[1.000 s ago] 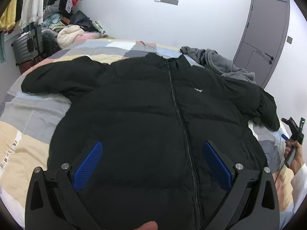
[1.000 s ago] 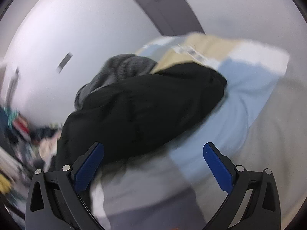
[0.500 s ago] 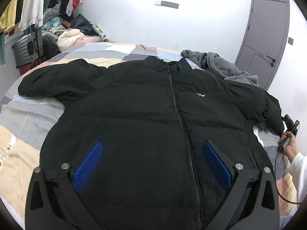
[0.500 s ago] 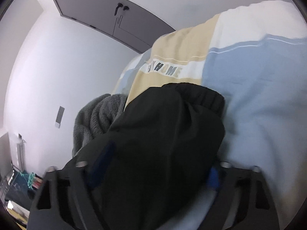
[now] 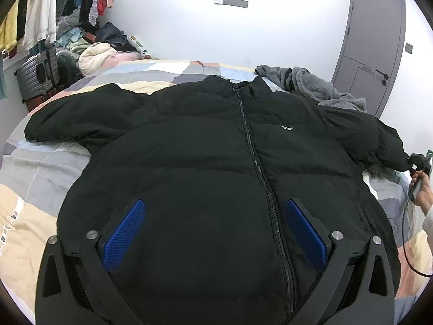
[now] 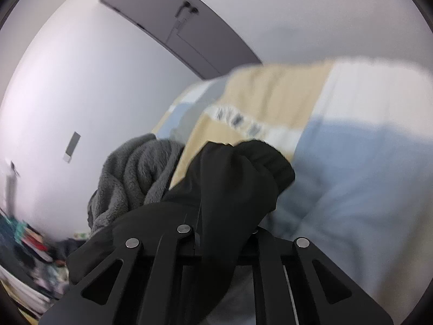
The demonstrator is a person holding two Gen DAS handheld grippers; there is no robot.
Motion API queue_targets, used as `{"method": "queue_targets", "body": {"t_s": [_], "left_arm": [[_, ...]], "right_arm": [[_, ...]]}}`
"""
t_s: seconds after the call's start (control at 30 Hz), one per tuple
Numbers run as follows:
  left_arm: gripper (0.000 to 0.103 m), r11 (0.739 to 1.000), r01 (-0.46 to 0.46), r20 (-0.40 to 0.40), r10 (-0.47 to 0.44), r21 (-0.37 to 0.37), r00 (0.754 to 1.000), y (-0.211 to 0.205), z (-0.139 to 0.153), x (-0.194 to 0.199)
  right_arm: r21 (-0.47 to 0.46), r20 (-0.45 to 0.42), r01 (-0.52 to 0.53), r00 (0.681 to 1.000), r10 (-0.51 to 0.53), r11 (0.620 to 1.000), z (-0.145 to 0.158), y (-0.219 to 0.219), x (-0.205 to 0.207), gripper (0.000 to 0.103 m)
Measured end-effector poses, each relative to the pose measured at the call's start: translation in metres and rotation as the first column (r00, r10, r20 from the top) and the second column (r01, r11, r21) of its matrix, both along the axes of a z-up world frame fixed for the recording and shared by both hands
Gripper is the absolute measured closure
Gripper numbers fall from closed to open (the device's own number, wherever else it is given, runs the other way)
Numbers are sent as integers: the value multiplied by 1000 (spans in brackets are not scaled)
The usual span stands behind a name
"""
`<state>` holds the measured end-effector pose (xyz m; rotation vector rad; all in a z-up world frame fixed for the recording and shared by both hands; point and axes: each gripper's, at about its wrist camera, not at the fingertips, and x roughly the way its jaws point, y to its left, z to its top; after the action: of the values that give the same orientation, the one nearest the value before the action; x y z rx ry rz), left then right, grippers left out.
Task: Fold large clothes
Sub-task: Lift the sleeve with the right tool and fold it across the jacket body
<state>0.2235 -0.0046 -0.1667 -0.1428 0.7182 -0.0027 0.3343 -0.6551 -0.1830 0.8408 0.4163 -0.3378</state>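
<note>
Two claws work a black puffer jacket (image 5: 205,146) spread front-up across a patchwork bed (image 5: 35,173).

Zipped to the collar, the jacket lies flat with one sleeve stretched toward the suitcase (image 5: 38,73) side; the other sleeve's cuff (image 6: 259,162) is pinched in the right claw (image 6: 224,233), whose jaws have just been closing and now sit clenched on the fabric, seen at the far edge from the left wrist view with a hand (image 5: 422,189) behind it. The left claw (image 5: 213,227) hangs released over the jacket's lower front, its blue pads (image 5: 124,235) well apart. A grey fleece garment (image 5: 314,86) is heaped just beside the collar, near the grey door (image 5: 373,46); piled clothes (image 5: 89,46) crowd the far corner.
</note>
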Motion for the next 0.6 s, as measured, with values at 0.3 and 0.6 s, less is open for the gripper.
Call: {"method": "queue_targets", "body": {"t_s": [0.3, 0.6], "left_arm": [[0, 1000, 29, 12, -29, -9, 1000, 11, 15, -17], [0, 998, 64, 86, -65, 15, 994, 22, 42, -32]], "right_arm": [[-144, 14, 22, 1000, -21, 989, 102, 18, -44, 102], [-319, 62, -50, 995, 73, 947, 226, 107, -47, 102]]}}
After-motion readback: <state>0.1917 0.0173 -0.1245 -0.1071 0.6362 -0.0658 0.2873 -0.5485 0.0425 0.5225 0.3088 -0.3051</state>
